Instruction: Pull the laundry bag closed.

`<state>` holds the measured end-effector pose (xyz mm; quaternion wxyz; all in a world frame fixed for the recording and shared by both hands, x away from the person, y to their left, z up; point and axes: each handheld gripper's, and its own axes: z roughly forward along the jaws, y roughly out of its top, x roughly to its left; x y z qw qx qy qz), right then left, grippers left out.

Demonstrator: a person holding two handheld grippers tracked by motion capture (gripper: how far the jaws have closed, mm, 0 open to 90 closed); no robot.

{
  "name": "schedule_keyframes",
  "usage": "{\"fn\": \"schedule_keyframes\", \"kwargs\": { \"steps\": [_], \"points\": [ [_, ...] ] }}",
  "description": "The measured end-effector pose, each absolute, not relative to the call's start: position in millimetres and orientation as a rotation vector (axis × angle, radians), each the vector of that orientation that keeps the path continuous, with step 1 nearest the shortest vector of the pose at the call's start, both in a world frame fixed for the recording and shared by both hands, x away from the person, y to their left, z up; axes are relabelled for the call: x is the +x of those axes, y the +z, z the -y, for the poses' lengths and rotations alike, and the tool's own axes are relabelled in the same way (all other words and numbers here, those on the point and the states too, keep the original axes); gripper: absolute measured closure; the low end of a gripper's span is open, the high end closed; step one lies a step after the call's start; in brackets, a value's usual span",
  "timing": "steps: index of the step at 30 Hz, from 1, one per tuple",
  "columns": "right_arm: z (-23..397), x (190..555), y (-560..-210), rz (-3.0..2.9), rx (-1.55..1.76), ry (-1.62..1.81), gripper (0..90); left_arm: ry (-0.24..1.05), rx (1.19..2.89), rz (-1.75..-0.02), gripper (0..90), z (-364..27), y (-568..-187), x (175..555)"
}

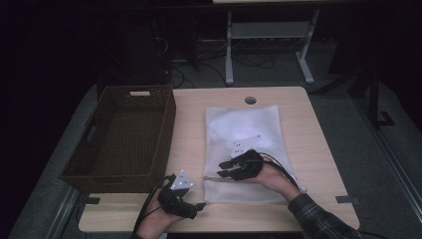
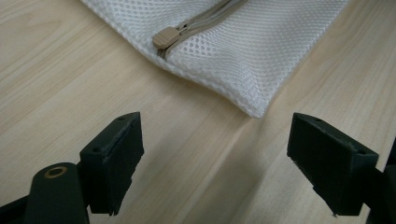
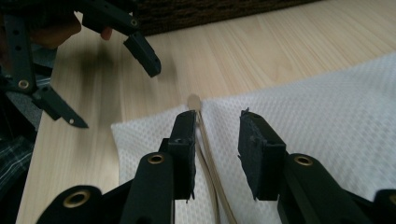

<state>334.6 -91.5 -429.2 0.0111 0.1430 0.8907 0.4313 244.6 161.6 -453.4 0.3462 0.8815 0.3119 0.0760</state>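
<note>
While your right gripper [image 3: 217, 140] hangs low over the near edge of the mesh bag [image 1: 244, 129], its jaws straddle the zipper [image 3: 208, 154]: one pad sits on each side of the tan line, narrowed but not pressing on it, so nothing is pinched yet. That placement makes sense if you mean to take the zipper edge or hold the fabric flat along it. The pull tab [image 2: 166, 37] lies at the bag's corner nearest the left gripper [image 2: 215, 158], just ahead of your right jaws.

Your left gripper waits at the table's [image 1: 194, 124] near edge with its jaws spread wide and empty, aimed at that same corner. Seen along its jaws, the corner and the tab sit a little beyond the pads, apart from them. It looks poised to take the tab while your right side steadies the cloth.

You have the bag lying flat on the table, zipper side toward you, which keeps both tools within reach of it. Beside it, off your left, stands the basket [image 1: 122, 172], empty, likely where the bag is meant to end up.
</note>
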Motion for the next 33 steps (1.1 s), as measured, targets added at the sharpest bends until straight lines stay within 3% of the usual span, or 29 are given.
{"fn": "schedule_keyframes", "kwargs": {
  "steps": [16, 24, 33],
  "points": [
    [37, 341, -450, -2.845, 0.395, 1.313, 69.3, 0.206, 2.273, -0.829, 18.6, -166, -454, 245],
    [35, 342, -457, -2.860, 0.394, 1.283, 79.2, 0.205, 2.276, -0.827, 19.0, -167, -454, 246],
    [48, 339, -448, -2.834, 0.394, 1.323, 79.5, 0.203, 2.279, -0.825, 19.0, -166, -454, 247]
  ]
}}
